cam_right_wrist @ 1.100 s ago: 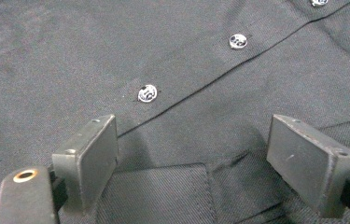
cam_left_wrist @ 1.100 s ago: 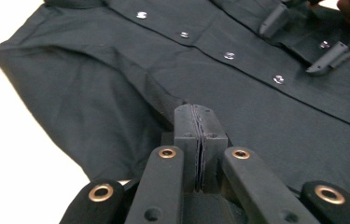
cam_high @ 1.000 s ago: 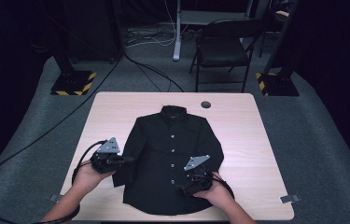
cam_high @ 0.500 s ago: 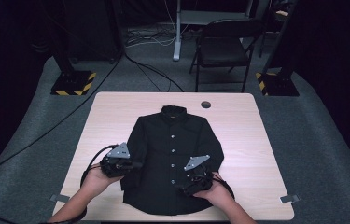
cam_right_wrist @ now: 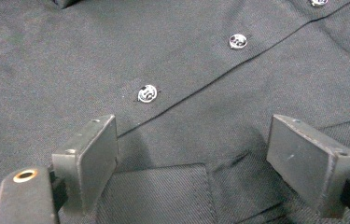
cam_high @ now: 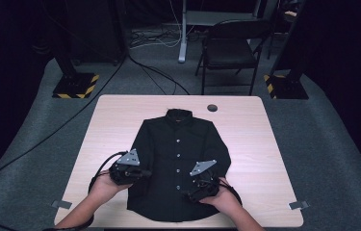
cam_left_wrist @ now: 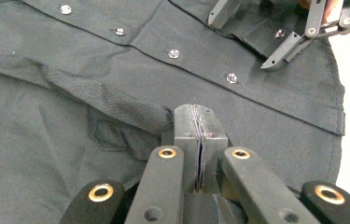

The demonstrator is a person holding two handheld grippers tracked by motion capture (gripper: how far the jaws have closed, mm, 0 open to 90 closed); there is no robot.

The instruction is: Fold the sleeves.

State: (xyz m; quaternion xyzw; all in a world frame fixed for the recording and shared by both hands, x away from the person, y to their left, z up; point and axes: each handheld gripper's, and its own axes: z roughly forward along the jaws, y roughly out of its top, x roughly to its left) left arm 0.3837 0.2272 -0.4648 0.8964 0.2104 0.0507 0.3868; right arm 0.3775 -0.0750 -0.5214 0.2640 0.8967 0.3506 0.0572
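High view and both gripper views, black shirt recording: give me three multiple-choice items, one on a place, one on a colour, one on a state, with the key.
1. Where does the shirt lie?
A. On the chair
B. Flat on the table, collar away from the person
C. On the floor

2. What colour is the shirt?
A. White
B. Red
C. Black

3. How do the jaws stand?
A. Left gripper shut, right gripper open
B. Both open
C. Left open, right shut

Key: 1 B, the high view shows it spread on the tabletop; 2 C, dark cloth in every view; 3 A, left pads meet on a fold of cloth, right pads stand apart over the shirt.
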